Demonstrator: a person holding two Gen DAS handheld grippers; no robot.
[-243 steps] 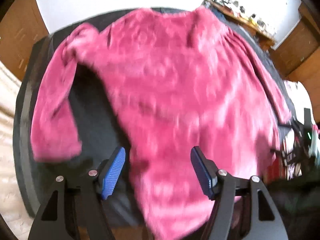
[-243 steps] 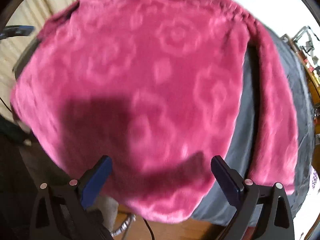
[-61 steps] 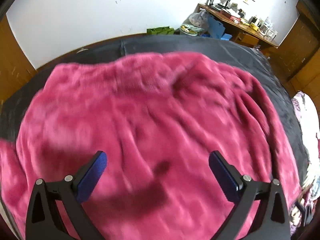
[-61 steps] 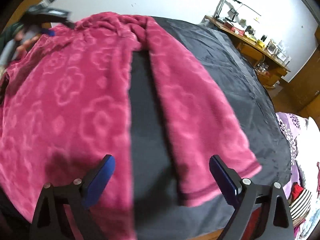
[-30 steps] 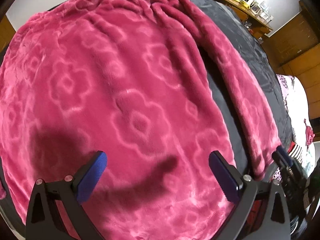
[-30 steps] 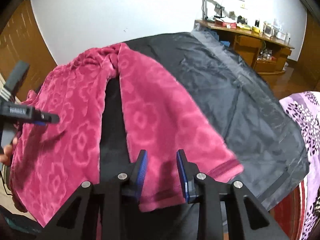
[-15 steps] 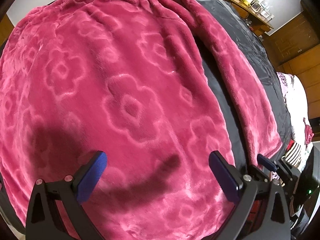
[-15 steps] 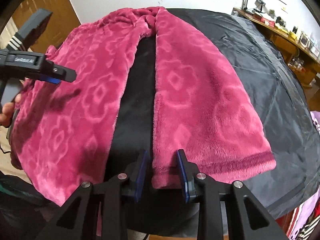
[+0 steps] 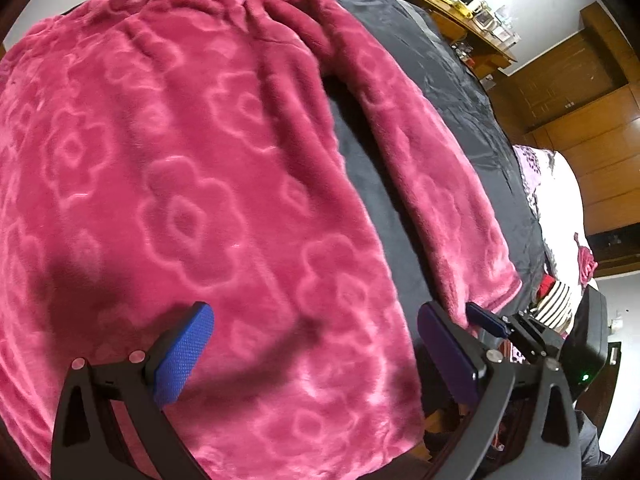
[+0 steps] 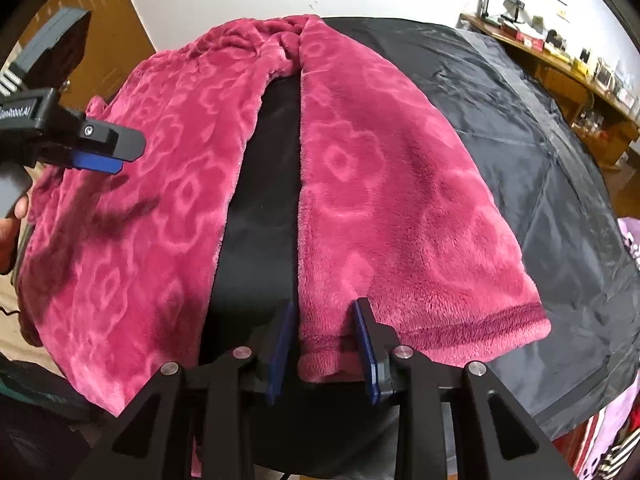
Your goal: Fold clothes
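Since 1 second ago I lowered the right gripper point(image 10: 324, 340), fingers pinching the fleece top's point(image 9: 180, 200) sleeve cuff point(image 10: 320, 356) for folding; left gripper point(image 9: 316, 352) hovered wide open, empty.

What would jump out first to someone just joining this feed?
The pink fleece top with its embossed flowers, spread across the dark cover, fills both views. Its sleeve lies apart from the body, and the right gripper has the cuff corner between its narrowed jaws. The left gripper hangs wide open above the body near the hem.
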